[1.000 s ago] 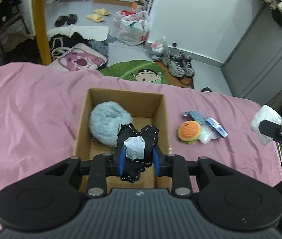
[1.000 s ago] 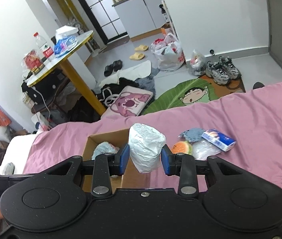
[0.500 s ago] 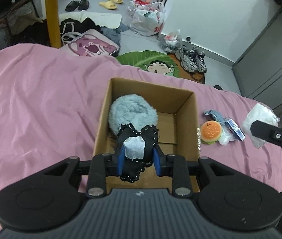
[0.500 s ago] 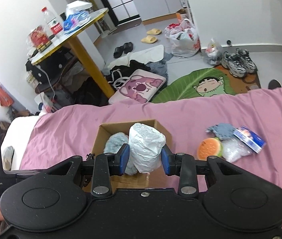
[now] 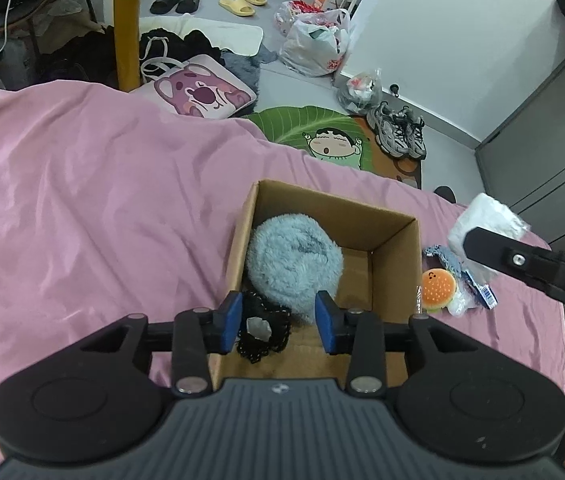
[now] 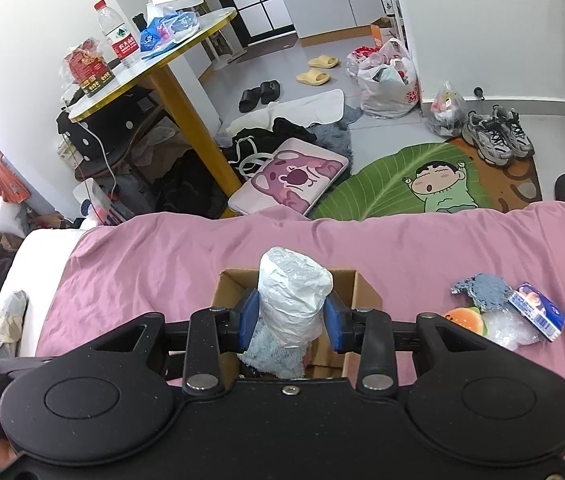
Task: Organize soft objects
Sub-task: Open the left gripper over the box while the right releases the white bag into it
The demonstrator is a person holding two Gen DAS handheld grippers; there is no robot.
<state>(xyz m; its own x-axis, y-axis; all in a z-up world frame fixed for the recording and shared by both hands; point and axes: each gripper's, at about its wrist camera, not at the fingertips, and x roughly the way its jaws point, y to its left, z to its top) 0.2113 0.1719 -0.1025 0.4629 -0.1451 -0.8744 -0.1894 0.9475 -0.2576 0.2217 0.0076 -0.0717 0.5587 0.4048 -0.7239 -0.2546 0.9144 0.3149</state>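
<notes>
In the left wrist view the left gripper (image 5: 278, 322) hangs over the cardboard box (image 5: 396, 248) on the pink bed (image 5: 82, 208); its fingers are opening, the black lacy bundle (image 5: 260, 330) lying loose between them beside the fluffy blue ball (image 5: 294, 268), its lower edge hidden by the gripper body; in the right wrist view the right gripper (image 6: 291, 322) has its fingers opening around the white wrapped bundle (image 6: 292, 300), pads apparently still touching it above the box, whose interior is mostly blocked; a burger toy (image 6: 466, 320) lies nearby.
</notes>
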